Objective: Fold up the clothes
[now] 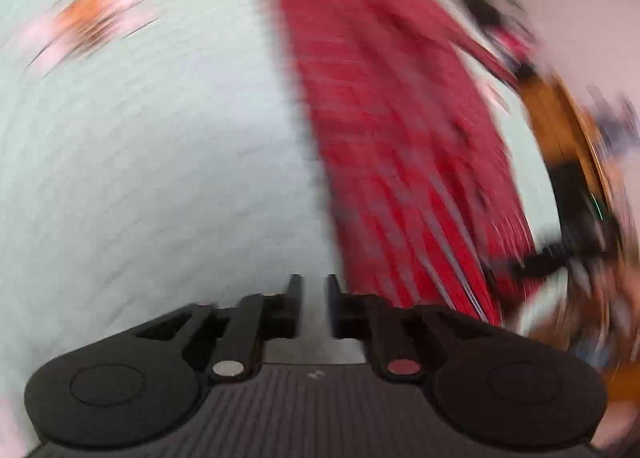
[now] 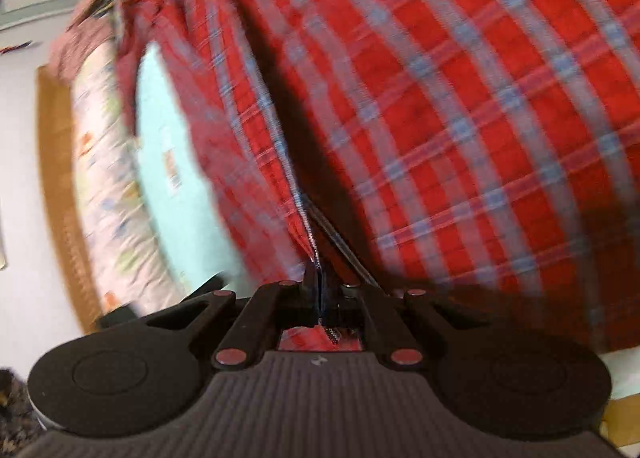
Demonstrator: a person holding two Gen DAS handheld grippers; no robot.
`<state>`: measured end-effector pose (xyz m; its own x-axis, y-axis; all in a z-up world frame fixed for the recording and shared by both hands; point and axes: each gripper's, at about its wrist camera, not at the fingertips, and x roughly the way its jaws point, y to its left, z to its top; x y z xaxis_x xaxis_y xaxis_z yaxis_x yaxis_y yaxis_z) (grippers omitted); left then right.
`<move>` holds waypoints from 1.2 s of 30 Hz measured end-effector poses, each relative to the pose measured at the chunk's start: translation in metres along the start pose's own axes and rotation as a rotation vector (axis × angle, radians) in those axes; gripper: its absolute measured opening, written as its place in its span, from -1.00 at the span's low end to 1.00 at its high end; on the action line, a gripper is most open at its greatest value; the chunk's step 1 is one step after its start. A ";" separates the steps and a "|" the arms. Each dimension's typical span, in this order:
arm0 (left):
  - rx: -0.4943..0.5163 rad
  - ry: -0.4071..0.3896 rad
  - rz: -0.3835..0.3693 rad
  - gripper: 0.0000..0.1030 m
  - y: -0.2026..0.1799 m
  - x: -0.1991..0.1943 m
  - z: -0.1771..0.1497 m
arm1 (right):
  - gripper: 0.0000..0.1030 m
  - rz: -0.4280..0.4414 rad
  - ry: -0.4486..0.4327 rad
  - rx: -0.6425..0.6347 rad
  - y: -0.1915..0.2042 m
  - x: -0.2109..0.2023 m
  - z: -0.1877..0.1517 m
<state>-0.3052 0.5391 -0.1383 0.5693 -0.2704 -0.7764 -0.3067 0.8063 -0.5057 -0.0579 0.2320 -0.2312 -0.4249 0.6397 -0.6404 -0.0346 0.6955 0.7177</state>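
Note:
A red plaid shirt with pale blue stripes (image 2: 460,110) fills most of the right wrist view, hanging lifted over the pale mint bed sheet (image 2: 176,186). My right gripper (image 2: 318,278) is shut on the shirt's edge, with cloth pinched between the jaws. In the left wrist view the same shirt (image 1: 384,118) shows as a blurred red band running from the top middle to the lower right. My left gripper (image 1: 314,286) is open and empty, its jaws a narrow gap apart, over the sheet (image 1: 160,162) just left of the shirt.
Both views are motion-blurred. A patterned quilt edge (image 2: 108,194) and a wooden bed frame (image 2: 60,186) run down the left of the right wrist view. An orange and pink print (image 1: 88,18) marks the sheet. Wooden frame (image 1: 560,130) and dark clutter lie at the right.

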 end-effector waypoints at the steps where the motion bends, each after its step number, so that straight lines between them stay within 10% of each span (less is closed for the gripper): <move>1: 0.062 0.003 -0.043 -0.16 -0.013 0.005 -0.002 | -0.97 -0.017 -0.017 0.013 -0.004 -0.003 0.002; 9: 0.431 0.043 -0.179 -0.11 -0.090 0.050 -0.016 | -0.96 -0.056 -0.046 0.048 -0.004 -0.003 0.013; 36: 0.738 0.066 0.317 0.09 -0.130 0.062 -0.099 | -0.89 0.103 0.145 0.004 -0.026 0.016 0.060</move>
<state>-0.3059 0.3657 -0.1580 0.4863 0.0174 -0.8736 0.1500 0.9833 0.1031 -0.0100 0.2437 -0.2768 -0.5524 0.6541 -0.5167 0.0196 0.6299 0.7764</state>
